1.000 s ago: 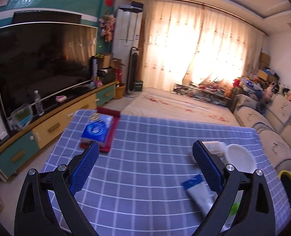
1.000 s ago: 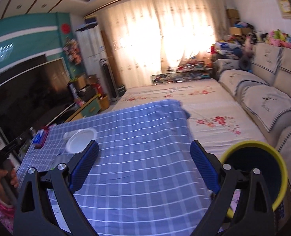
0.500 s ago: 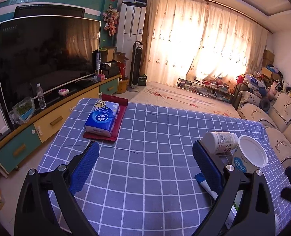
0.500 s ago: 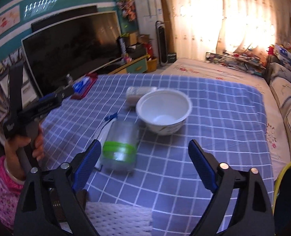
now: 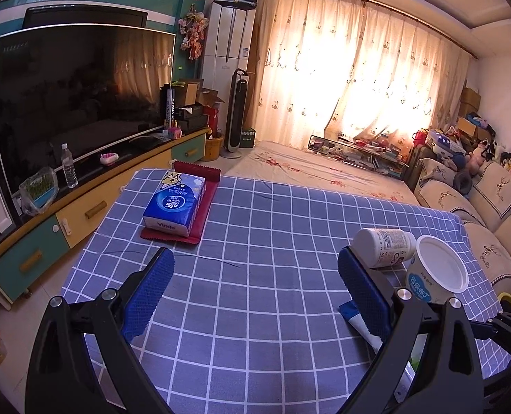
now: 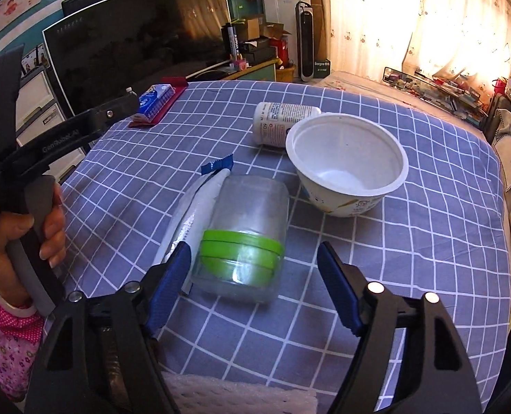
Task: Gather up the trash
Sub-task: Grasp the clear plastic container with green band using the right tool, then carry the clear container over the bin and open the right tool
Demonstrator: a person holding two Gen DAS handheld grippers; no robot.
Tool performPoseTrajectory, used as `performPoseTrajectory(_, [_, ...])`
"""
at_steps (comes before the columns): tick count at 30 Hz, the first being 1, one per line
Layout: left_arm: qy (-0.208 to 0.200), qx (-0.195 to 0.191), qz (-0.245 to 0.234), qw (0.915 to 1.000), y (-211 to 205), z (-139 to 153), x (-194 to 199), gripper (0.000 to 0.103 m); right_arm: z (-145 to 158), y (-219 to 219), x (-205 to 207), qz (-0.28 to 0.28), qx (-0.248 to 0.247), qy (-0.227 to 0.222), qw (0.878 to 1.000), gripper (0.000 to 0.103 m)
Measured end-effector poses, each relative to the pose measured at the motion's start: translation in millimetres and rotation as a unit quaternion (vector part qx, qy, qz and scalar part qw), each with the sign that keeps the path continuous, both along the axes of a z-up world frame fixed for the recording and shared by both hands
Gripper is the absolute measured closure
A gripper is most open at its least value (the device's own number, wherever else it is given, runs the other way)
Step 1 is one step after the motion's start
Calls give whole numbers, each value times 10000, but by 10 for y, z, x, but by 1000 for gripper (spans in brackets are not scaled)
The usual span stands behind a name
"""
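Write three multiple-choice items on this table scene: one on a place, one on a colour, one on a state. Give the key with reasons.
1. Where does the tissue pack rest?
A. on the red mat
B. inside the white cup
C. on the sofa

2. What colour is the clear jar's lid?
A. red
B. green
C. black

3. How is the white bottle posed?
A. upright
B. lying on its side
C. inside the jar

Key: 1 A, the mat's edges show around the pack. 2 B, a green band shows through the clear jar. 3 B, it lies flat behind the white cup.

Both the left tongs (image 5: 253, 288) and right tongs (image 6: 253, 284) gape wide and hold nothing, the left hand (image 6: 20, 231) gripping its handle.
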State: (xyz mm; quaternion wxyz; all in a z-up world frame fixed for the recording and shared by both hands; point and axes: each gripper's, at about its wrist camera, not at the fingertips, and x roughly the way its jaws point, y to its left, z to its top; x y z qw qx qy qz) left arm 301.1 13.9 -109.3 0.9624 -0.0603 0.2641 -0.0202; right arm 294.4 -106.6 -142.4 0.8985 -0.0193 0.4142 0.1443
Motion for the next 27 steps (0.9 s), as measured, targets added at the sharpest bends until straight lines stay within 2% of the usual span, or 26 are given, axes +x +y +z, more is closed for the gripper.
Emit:
performPoseTrajectory(2, [-6,26,-9,10000,-17,0,-7,9,-25,-2,22,47,80,54,9999,40])
performPoseTrajectory(4, [7,41,-25,10000,-30,-3,-7,9,-18,-7,24,136,205,79,9997,52])
performPoseTrajectory(7, [10,64,-24,10000,-41,1,-13,9,-9,11,-4,109,91,-25,9999,52])
performPoseTrajectory(10, [-2,53,-27,10000,-43,6,-15,9,52,-12,-49,124,191,-95,9997,53])
performPoseTrajectory(18, [-1,69,-15,10000,-52,14,-29,9,435,-260,-366,39,487,-583,9971,54])
performPoseTrajectory(22, [5,98,-29,9999,-61,16,-34,9,690,-643,-609,-354,619,-922,9932,54])
performPoseTrajectory(27, [-10,122,-38,9999,-67,20,-43,9,921,-1449,-925,-1396,546,-1283,9803,54])
